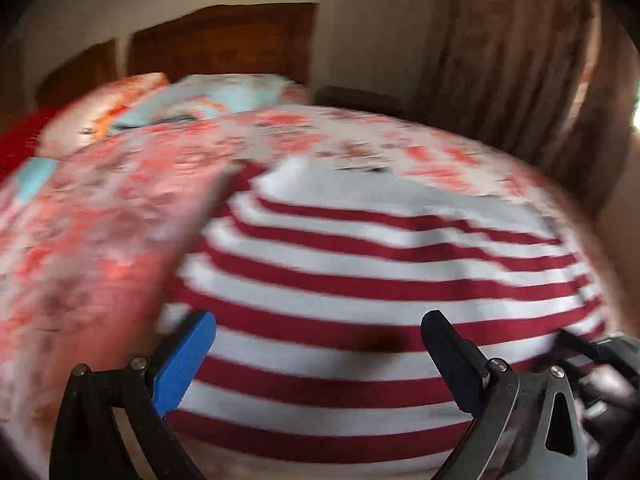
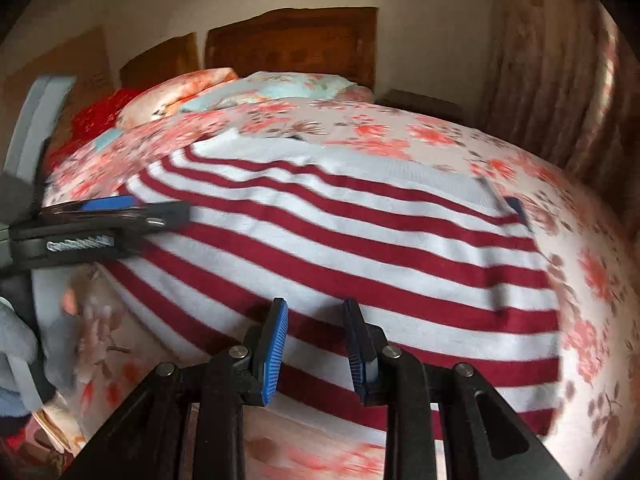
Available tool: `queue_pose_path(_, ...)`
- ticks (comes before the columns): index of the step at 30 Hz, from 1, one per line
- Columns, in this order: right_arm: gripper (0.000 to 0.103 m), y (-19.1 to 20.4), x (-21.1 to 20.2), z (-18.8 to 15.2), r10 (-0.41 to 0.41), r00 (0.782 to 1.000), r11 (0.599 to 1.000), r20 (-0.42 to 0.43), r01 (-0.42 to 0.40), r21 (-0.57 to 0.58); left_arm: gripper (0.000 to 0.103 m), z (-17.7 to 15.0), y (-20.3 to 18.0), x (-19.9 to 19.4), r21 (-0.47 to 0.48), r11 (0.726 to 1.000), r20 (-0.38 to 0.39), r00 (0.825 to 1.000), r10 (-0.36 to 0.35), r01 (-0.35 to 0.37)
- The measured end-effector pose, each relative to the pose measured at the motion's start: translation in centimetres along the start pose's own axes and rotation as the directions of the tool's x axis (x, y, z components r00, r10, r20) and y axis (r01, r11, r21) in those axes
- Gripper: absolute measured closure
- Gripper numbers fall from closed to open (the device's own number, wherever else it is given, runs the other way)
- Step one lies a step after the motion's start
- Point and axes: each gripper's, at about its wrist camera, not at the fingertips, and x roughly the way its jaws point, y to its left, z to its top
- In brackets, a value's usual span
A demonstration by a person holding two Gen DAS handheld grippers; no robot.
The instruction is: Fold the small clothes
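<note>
While striped garment (image 2: 340,248) covers bedspread (image 2: 400,136), pillows (image 2: 280,88) behind.

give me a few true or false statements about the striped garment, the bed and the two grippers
1. The garment has red and white stripes. True.
2. It lies on a bare wooden table. False: it lies on a floral bedspread.
3. The left gripper has its jaws wide apart with nothing between them. True.
4. The right gripper is clamped on the garment. False: its jaws stand a little apart above the cloth, gripping nothing.
5. Pillows lie at the far end by a wooden headboard. True.
</note>
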Motion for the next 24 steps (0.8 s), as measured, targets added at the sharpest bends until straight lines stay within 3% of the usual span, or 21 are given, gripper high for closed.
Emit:
queue_pose_path(2,0.075,-1.7,-0.6,-0.4,-0.024,1.0,0.999,0.001,0.024,0.036,0.0,-0.3,2.1,-0.1,-0.064,0.997,-0.013,0.999,-0.038,0.037)
queue_pose_path(4,0.075,-3.5,-1.1,-1.1,-0.017,1.0,0.996,0.008,0.016,0.091,0.0,-0.5,3.6,-0.2,-0.104,0.994,-0.02,1.0,0.018,-0.02)
queue_pose_path(7,0.075,-4.9,-1.8,-1.7,-0.048,0.999,0.988,0.005,0.046,0.146,0.0,-0.5,4.5,-0.9,-0.148,0.989,0.015,1.0,0.012,-0.009)
queue_pose_path(9,0.074,-4.8,-2.1,-1.6,-0.081,0.997,0.983,0.008,0.079,0.168,0.0,-0.6,3.6,-2.0,-0.126,0.992,0.069,0.997,-0.025,0.033)
queue_pose_path(13,0.074,-1.8,-2.8,-0.9,-0.027,0.998,0.993,0.056,0.02,0.12,0.0,-0.9,-1.1,-3.6,0.025,0.991,0.097,0.986,-0.136,0.135)
queue_pose_path(15,0.074,0.1,-2.4,-0.6,0.006,0.999,0.998,0.053,-0.009,0.061,0.0,-1.5,-3.5,-3.0,0.114,0.986,0.06,0.99,-0.13,0.122)
queue_pose_path(17,0.074,1.4,-1.6,-0.7,0.012,0.999,1.0,0.032,-0.012,0.01,0.0,-2.3,-4.4,-1.7,0.146,0.984,-0.005,0.995,-0.104,0.103)
queue_pose_path(22,0.074,-0.7,-1.0,-1.4,-0.004,1.0,0.998,-0.002,0.004,0.059,0.0,-2.1,-2.8,-0.6,0.112,0.99,-0.077,0.994,-0.08,0.088)
queue_pose_path(24,0.074,-1.9,-1.4,-1.7,-0.052,0.999,0.996,-0.012,0.052,0.077,0.0,-2.3,-2.4,-0.5,0.132,0.989,-0.073,0.996,-0.056,0.065)
